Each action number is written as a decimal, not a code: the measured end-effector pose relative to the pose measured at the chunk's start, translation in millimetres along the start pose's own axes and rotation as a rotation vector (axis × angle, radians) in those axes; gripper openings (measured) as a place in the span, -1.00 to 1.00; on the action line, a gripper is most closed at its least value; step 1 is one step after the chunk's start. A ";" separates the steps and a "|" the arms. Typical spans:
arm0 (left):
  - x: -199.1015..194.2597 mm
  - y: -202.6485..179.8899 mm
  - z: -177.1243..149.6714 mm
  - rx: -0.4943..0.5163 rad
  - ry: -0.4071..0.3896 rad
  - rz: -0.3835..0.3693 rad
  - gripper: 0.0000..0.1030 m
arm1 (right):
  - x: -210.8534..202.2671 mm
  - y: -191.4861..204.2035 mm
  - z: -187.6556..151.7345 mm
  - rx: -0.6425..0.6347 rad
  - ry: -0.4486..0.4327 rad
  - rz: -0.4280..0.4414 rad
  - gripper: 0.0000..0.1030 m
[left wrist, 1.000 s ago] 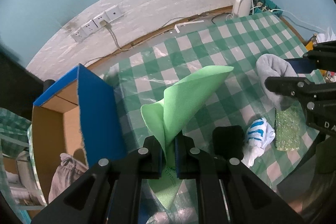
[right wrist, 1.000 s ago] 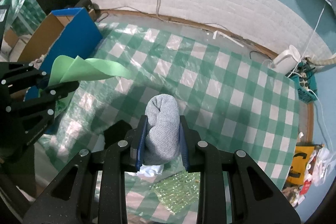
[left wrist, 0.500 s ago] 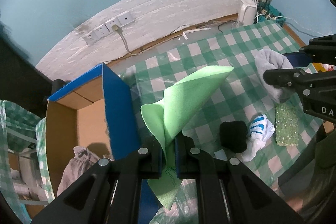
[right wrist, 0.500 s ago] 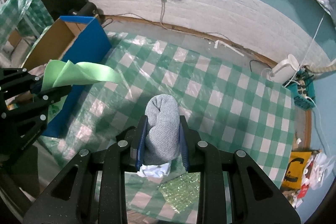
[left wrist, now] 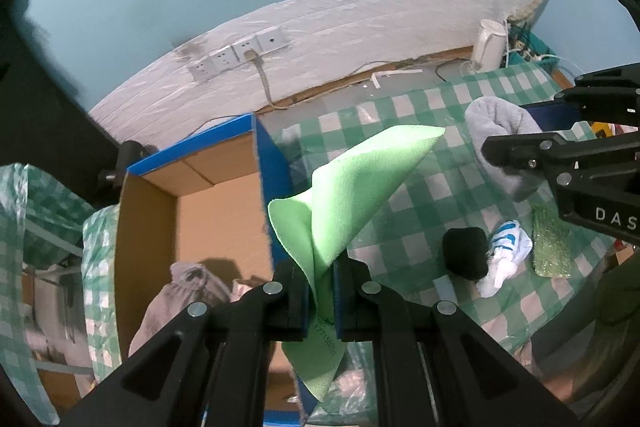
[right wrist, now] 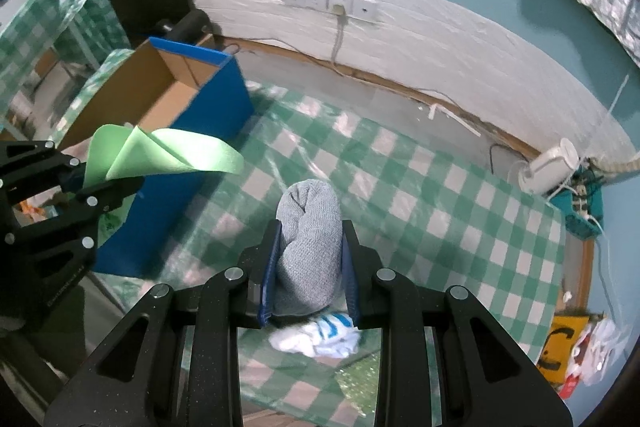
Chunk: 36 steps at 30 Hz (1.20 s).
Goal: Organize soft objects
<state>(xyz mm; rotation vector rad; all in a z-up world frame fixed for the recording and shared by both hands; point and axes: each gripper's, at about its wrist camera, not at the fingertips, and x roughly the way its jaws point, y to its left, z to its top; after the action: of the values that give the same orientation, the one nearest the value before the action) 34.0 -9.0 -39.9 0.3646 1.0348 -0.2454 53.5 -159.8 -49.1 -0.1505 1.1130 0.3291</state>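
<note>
The left gripper (left wrist: 320,277) is clamped tight on a thin, light-green microfibre cloth (left wrist: 352,195), which stands up from the jaws in a folded cone while a printed corner hangs below the pads; in the right wrist view the same cloth (right wrist: 160,155) juts sideways from that gripper (right wrist: 80,183) above the near edge of the box. The right gripper (right wrist: 310,267) is closed narrowly on a rolled, grey knitted sock bundle (right wrist: 310,227), its blue pads pressing both sides and the rounded end poking forward; from the left wrist view this bundle (left wrist: 500,131) shows pinched in the black fingers at the right edge. Both held items are lifted clear of the green-and-white checked plastic tablecloth (right wrist: 440,195). On that cloth lie a black soft lump (left wrist: 466,253), touching a crumpled white sock with blue stripes (left wrist: 506,255), and just beside them a flat, glittery green scouring pad (left wrist: 552,247). At the table's left stands an open cardboard box with blue outer walls (left wrist: 276,187); inside it rest pale grey fabric pieces (left wrist: 176,299), possibly clothing, though blur makes that hard to tell. White wall sockets (right wrist: 328,1) sit on the brick-patterned wall behind.
</note>
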 end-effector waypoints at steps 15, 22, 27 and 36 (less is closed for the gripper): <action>-8.4 55.2 -27.6 -0.103 -0.005 0.042 -0.83 | 3.8 67.5 36.9 -0.099 -0.015 0.060 -0.48; -7.9 79.6 -42.8 -0.154 0.010 0.064 -0.83 | 8.5 95.7 48.5 -0.138 -0.010 0.085 -0.48; -9.1 94.5 -52.2 -0.186 0.013 0.078 -0.83 | 12.2 111.9 55.3 -0.159 -0.006 0.099 -0.48; 2.8 123.6 -68.9 -0.243 0.046 0.109 -0.83 | 22.5 146.6 67.3 -0.197 0.012 0.133 -0.48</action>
<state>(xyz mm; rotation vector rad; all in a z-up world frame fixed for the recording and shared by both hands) 26.3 131.8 -51.9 0.2067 1.0727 -0.0124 71.0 1.3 -33.3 -0.2529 1.1035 0.5580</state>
